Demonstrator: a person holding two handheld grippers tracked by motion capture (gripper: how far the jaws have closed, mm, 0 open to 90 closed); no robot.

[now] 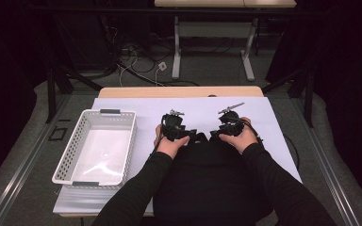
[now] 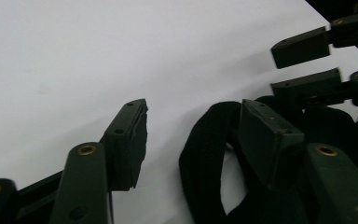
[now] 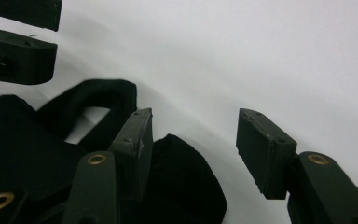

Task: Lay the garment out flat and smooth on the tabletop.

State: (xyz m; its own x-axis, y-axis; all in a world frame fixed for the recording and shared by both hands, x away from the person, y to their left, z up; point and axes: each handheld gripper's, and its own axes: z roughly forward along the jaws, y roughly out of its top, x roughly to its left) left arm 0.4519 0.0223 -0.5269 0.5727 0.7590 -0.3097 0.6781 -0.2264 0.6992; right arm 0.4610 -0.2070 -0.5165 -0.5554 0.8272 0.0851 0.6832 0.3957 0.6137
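grey carpet floor [image 1: 23,141], tangled cables [image 1: 136,61], white-legged desk [image 1: 212,28] beyond, dark curtains [image 1: 339,56]

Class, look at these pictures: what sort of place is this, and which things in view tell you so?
Probably a lab or workshop set up for recording. A table covered in white sheet stands between dark curtains, loose cables lie on the floor behind, and a person holds a gripper in each hand over a black bag.

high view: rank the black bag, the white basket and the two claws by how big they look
1. Black bag, largest, though it lies nearest the camera and the person's arms cover part of it.
2. White basket.
3. Left claw and right claw: they look alike, so no ranking between them.
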